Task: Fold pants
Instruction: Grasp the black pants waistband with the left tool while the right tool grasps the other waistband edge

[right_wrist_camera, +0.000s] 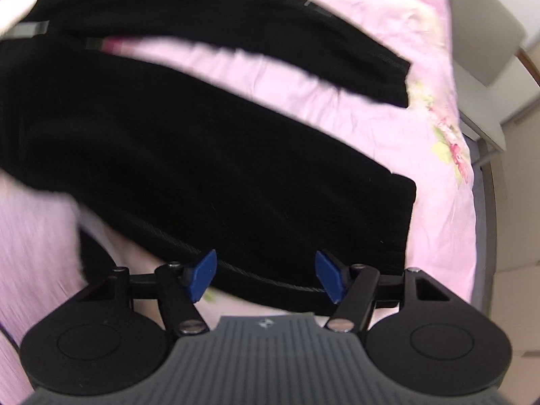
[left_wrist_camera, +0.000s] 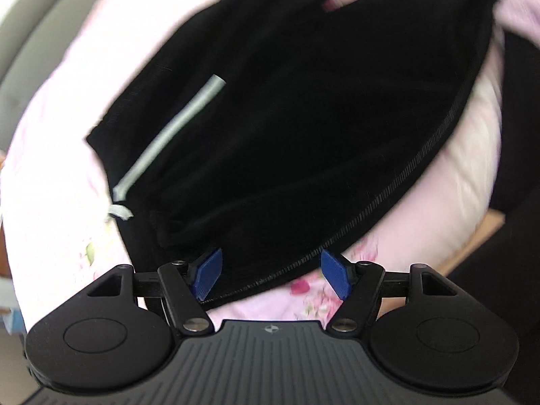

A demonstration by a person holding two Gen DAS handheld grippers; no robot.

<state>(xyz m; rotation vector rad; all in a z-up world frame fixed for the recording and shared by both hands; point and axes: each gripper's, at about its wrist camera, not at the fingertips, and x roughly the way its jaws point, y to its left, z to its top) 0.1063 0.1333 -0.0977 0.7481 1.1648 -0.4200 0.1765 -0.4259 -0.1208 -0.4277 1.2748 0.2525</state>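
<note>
Black pants lie spread on a pink floral bedsheet. In the left wrist view I see the waist end, with a grey drawstring and a stitched side seam. My left gripper is open, its blue pads either side of the seam edge, holding nothing. In the right wrist view the pants show both legs, apart, with the near leg's cuff at the right. My right gripper is open over the near leg's lower edge, empty.
The pink bedsheet covers the bed, whose right edge drops to the floor. A grey chair or cabinet stands beyond the bed's right side. A grey curved surface lies to the far left.
</note>
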